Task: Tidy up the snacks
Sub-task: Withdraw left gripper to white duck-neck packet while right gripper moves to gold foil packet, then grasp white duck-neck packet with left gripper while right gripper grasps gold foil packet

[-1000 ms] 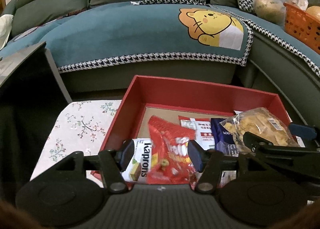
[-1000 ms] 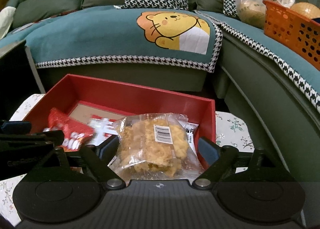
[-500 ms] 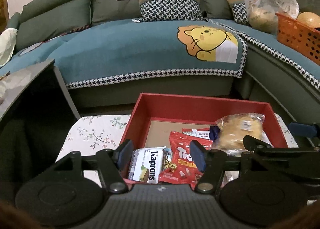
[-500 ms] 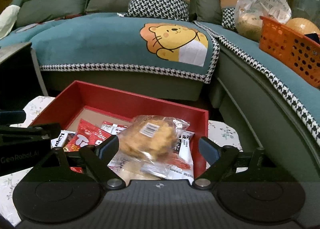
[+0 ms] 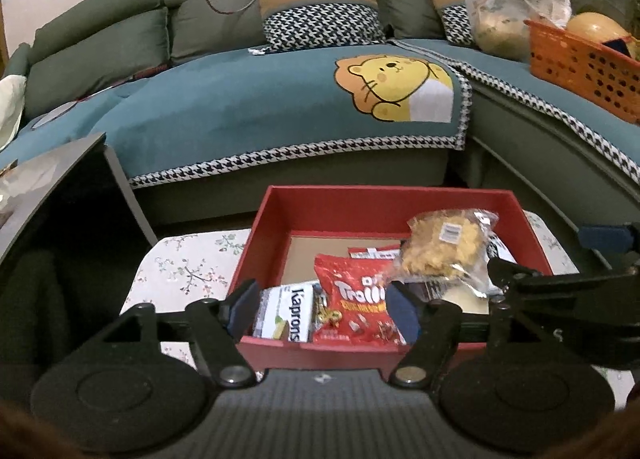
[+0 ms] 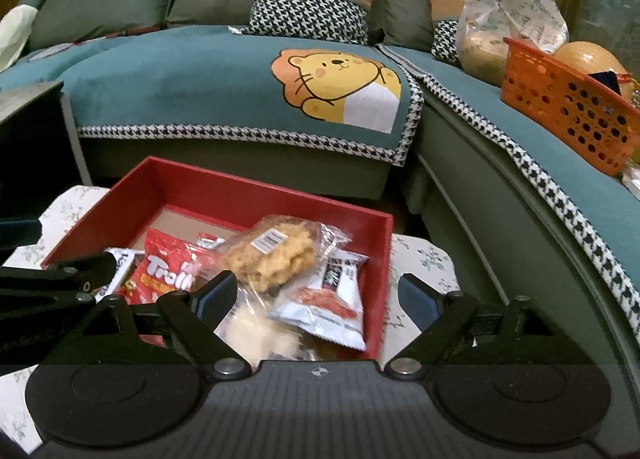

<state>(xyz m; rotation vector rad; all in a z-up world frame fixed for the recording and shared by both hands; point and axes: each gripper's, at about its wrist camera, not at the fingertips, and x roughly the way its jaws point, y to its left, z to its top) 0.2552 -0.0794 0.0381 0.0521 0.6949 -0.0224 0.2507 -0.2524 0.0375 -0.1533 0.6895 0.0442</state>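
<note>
So at this point both grippers were hanging above the near edge of the red rectangular cardboard box [image 5: 384, 201], and nothing was in either one. My left gripper [image 5: 322, 307] had its jaws opening, with the white Kaprons wafer pack [image 5: 286, 313] and the red Trolli candy bag [image 5: 354, 299] showing in the gap below but not pinched. My right gripper [image 6: 318, 297] had its jaws spread wide, empty, with the white-and-red foil snack pouch [image 6: 332, 299] lying in the box under it.

The snacks were all inside the box: the clear plastic bag of golden fried crisps [image 6: 274, 255] sat on top of the pile toward the right side, and a pale lumpy bag [image 6: 256, 333] sat at the near wall.

My read: this was the drop-off step wrapping up, with the load released. If more loose snacks were around, the next move would call for swinging off to find them; I couldn't see any on the floral tablecloth [image 5: 180, 271] from here.

Stuff nearby: the teal sofa cover with a yellow lion [image 5: 280, 99], an orange perforated plastic basket [image 6: 568, 99], and a dark cabinet [image 5: 60, 219] on the left. The box's near wall was the main thing to clear.
</note>
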